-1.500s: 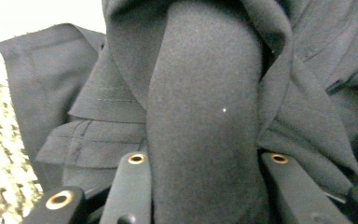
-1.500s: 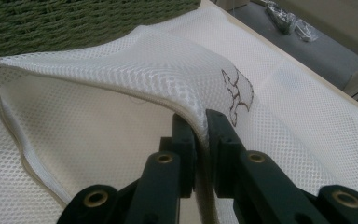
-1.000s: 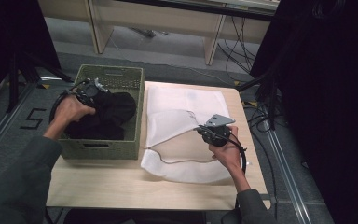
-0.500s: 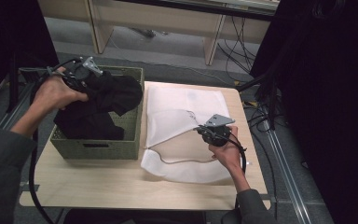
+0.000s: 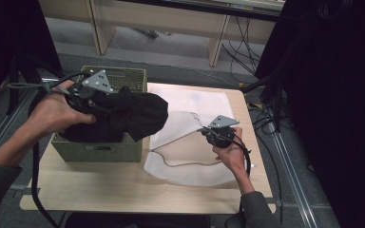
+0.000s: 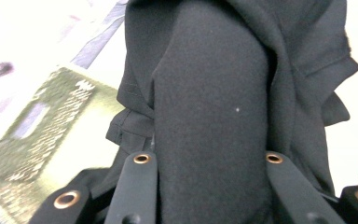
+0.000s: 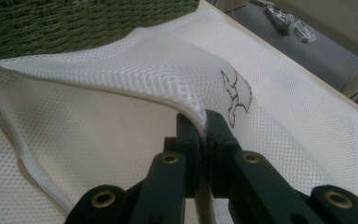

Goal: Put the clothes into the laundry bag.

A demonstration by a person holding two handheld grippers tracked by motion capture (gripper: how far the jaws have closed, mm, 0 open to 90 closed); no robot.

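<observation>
A black garment (image 5: 133, 116) hangs in a bundle above the green woven basket (image 5: 100, 152), reaching over its right wall toward the bag. My left gripper (image 5: 102, 97) is shut on the black garment (image 6: 212, 121), which bulges between its jaws. A white mesh laundry bag (image 5: 190, 156) lies flat on the table right of the basket, its zipper mouth facing the basket. My right gripper (image 5: 208, 133) is shut on the upper zipper edge of the mesh bag (image 7: 135, 79) and holds that edge lifted, so the mouth gapes.
The wooden table (image 5: 100, 194) has bare surface in front of the basket and bag. Black cables (image 5: 266, 114) trail off the right edge. A dark curtain (image 5: 332, 95) stands to the right, wooden furniture legs (image 5: 218, 42) behind the table.
My left gripper has lifted the black garment out of the basket and carried it right, toward the bag's mouth. The right gripper has kept its hold in the same place.
</observation>
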